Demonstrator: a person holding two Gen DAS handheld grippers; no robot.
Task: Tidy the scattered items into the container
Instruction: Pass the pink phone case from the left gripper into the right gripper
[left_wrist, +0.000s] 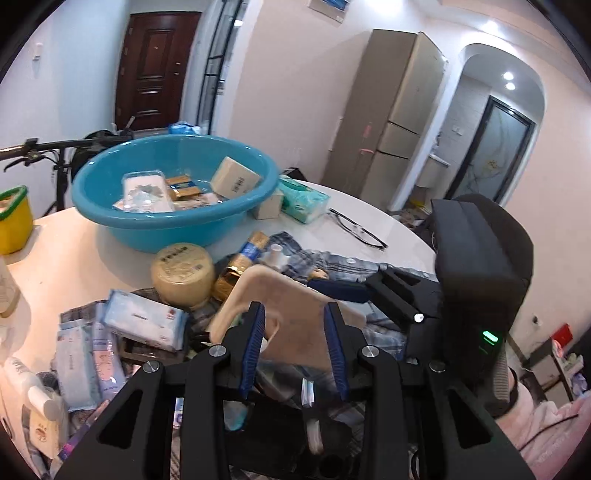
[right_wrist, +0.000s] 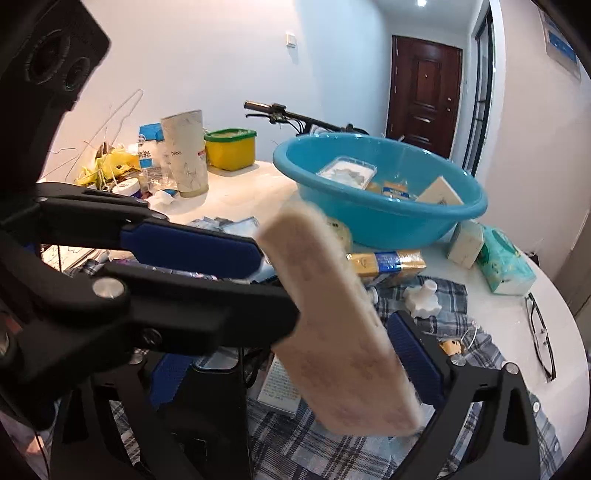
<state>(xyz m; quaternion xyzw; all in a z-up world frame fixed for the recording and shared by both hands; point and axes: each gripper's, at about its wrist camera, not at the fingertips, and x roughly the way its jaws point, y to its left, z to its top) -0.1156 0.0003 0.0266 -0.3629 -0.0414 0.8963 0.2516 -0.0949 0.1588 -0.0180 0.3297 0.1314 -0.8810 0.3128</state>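
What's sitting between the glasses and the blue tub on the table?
A green tissue pack and a small whitish box lie between the glasses and the blue tub. Both wrist views show this.

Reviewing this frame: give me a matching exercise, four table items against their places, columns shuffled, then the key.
Things:
1. cream box
2. eyeglasses
3. yellow tub
4. round gold tin

Places:
A. bare tabletop, beside the plaid cloth
B. inside the blue basin
C. far table edge, green rim
D. on the table, in front of the basin

Pairs: 1-B, 2-A, 3-C, 4-D
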